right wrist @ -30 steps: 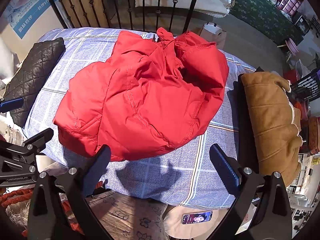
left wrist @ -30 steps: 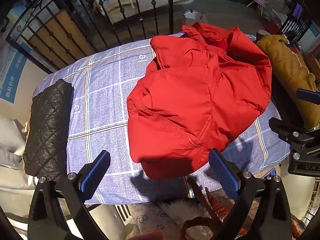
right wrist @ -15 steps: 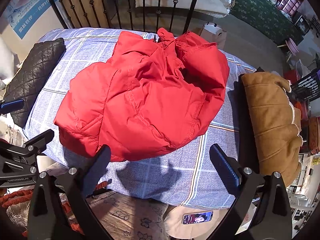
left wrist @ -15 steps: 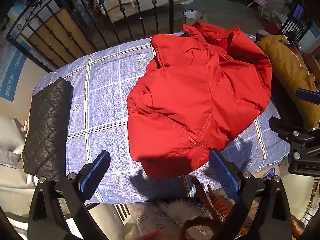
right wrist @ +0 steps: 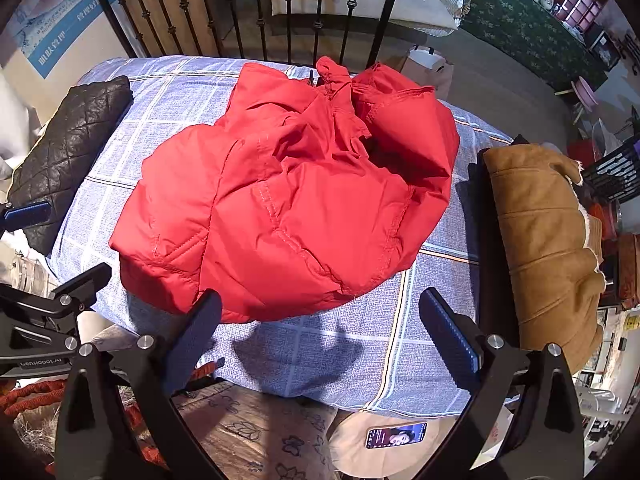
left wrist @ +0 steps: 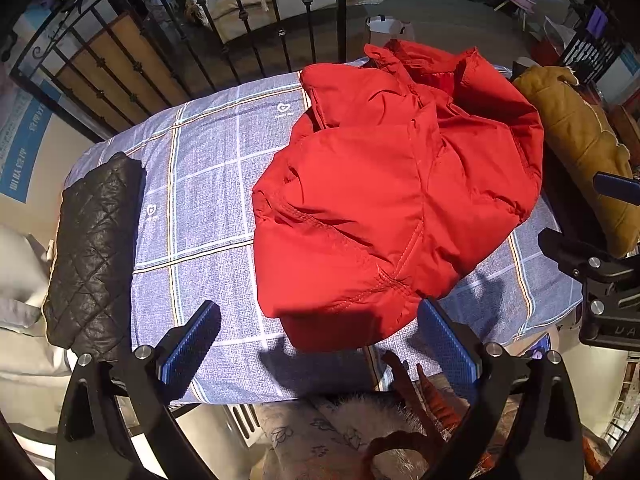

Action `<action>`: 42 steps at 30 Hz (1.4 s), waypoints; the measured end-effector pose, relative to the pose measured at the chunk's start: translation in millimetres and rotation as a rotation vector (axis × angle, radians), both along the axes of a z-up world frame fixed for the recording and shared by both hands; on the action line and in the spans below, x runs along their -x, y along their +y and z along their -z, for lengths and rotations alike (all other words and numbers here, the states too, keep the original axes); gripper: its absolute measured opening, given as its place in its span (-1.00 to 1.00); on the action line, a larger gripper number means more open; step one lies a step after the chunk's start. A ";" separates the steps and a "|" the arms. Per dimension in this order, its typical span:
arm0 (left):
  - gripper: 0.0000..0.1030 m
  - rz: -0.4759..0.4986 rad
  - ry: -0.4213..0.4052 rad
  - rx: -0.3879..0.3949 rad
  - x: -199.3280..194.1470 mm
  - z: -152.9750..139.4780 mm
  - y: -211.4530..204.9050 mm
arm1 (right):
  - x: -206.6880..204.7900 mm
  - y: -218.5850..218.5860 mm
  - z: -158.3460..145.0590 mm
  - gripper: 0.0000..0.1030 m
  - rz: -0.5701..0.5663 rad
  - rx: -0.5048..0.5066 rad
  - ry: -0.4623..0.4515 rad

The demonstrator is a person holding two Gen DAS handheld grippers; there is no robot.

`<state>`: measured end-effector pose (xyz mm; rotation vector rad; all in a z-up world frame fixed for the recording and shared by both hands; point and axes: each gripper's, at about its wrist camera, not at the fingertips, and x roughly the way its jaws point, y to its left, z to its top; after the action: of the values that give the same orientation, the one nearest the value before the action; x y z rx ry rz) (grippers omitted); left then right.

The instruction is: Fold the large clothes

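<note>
**Still rumpled: red jacket lies ahead of two open grippers**

Straight ahead of both tools, the red jacket [left wrist: 392,200] [right wrist: 288,208] lies in a crumpled heap on the blue checked bedspread [left wrist: 200,208] [right wrist: 400,340], its hem nearest the fingertips and its collar bunched at the far end. The left gripper [left wrist: 320,348] hovers just short of the near hem with its jaws spread wide and nothing between them; the hem sits a little beyond and between its two blue pads. The right gripper [right wrist: 320,332] is likewise wide apart and holds nothing, its left finger overlapping the jacket's near edge in view, though contact cannot be judged.

Off to the left of the tools, a black quilted garment [left wrist: 92,252] [right wrist: 68,156] rests folded along the bedspread's edge. To the right, a tan coat [left wrist: 580,148] [right wrist: 548,240] lies folded alongside the bed. Beyond the jacket stands a black iron railing [left wrist: 280,32] [right wrist: 260,12]. Below the right gripper, a phone [right wrist: 396,435] lies screen-up with its display lit.
</note>
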<state>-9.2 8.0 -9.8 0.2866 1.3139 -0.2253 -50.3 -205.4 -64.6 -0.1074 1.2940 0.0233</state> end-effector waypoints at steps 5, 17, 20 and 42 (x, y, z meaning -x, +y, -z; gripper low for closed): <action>0.88 -0.003 0.004 -0.005 -2.3 -0.2 0.0 | 0.0 0.7 0.1 0.89 -0.001 0.000 0.001; 0.88 -0.006 0.026 -0.009 -6.9 3.3 1.4 | -1.5 3.0 1.3 0.89 -0.002 -0.001 0.005; 0.88 -0.006 0.026 -0.013 -7.8 4.3 1.1 | -3.0 4.5 2.1 0.89 -0.003 -0.003 0.009; 0.87 -0.049 0.098 0.033 -19.5 19.4 9.7 | -16.2 -2.1 13.6 0.89 -0.012 -0.016 0.039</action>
<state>10.3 17.7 -29.2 0.2170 1.4108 -0.2217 -34.1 -207.5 -78.1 -0.1013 1.3316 0.0460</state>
